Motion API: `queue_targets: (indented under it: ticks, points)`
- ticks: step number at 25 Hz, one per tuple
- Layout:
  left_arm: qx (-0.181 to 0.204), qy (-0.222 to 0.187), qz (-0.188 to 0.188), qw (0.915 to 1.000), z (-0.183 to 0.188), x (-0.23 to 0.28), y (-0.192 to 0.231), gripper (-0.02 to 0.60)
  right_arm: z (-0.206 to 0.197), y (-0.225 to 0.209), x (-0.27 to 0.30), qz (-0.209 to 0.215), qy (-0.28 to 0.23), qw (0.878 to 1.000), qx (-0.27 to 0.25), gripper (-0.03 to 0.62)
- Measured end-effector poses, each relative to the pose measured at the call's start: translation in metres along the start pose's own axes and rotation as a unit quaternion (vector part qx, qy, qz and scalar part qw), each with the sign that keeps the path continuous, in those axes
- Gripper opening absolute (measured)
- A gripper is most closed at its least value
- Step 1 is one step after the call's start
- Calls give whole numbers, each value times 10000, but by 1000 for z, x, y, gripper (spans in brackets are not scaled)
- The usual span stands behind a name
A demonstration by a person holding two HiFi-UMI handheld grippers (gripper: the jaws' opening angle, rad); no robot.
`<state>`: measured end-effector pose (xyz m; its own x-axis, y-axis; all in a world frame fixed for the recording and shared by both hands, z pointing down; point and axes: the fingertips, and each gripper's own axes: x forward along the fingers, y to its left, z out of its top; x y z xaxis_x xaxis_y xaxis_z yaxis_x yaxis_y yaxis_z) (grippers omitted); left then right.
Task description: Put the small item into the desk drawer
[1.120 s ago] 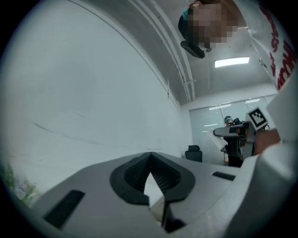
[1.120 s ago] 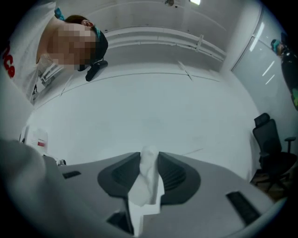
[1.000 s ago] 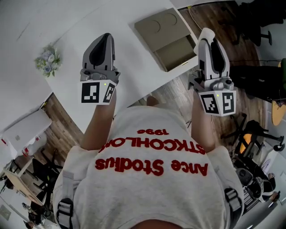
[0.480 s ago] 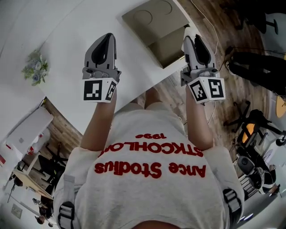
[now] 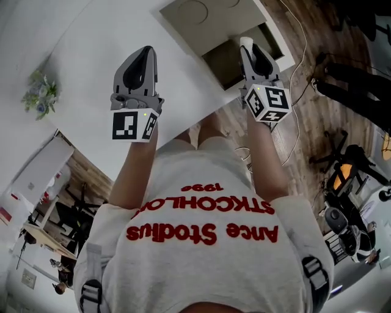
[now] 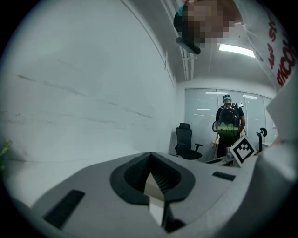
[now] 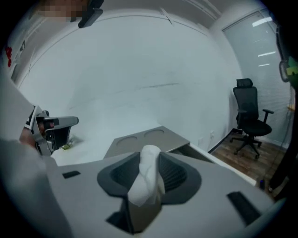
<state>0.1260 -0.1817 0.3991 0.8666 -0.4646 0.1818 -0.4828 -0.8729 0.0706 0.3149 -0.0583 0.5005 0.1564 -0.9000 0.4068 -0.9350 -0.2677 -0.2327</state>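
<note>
A small crumpled white wad (image 7: 148, 179) sits pinched between the pads of my right gripper (image 7: 149, 155). The jaws are opening slightly, and the wad still stands up between them. In the head view the right gripper (image 5: 247, 44) hovers at the near edge of the open drawer (image 5: 235, 58) of a tan drawer unit (image 5: 201, 18). The right gripper view shows that drawer (image 7: 193, 149) just past the jaw tips. My left gripper (image 5: 145, 50) is held over the white desk (image 5: 104, 55). Its jaws (image 6: 151, 160) meet with nothing between them.
A small bunch of flowers (image 5: 40, 98) lies at the desk's left end. Cables (image 5: 299, 67) trail over the wooden floor to the right of the drawer. A black office chair (image 7: 249, 116) stands by the glass wall. A person with a backpack (image 6: 228, 123) stands far off.
My right gripper has moved left and forward with the white wad, from beside the desk edge to over the open drawer. The left gripper has barely moved.
</note>
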Motion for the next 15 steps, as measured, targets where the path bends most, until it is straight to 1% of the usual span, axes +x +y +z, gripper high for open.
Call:
queue_targets:
  ticks: [4,7,10,11,15]
  points:
    - [-6,49,-4,10000,-2,1,0,8,-3,1,3,-154,186,9994,-262,141]
    - [-14,46,-24,10000,-4,4,-2,6,-6,-4,4,-221,213,9994,-156,147]
    - [5,-21,-51,10000,2,8,-8,6,0,-12,-3,-253,97,9996,-20,147]
    - [6,-53,-50,10000,5,7,-6,6,5,-11,-5,-240,36,9997,11,137]
    - [-41,-156,-6,9999,6,2,18,6,30,8,-2,-185,-394,9991,1,26]
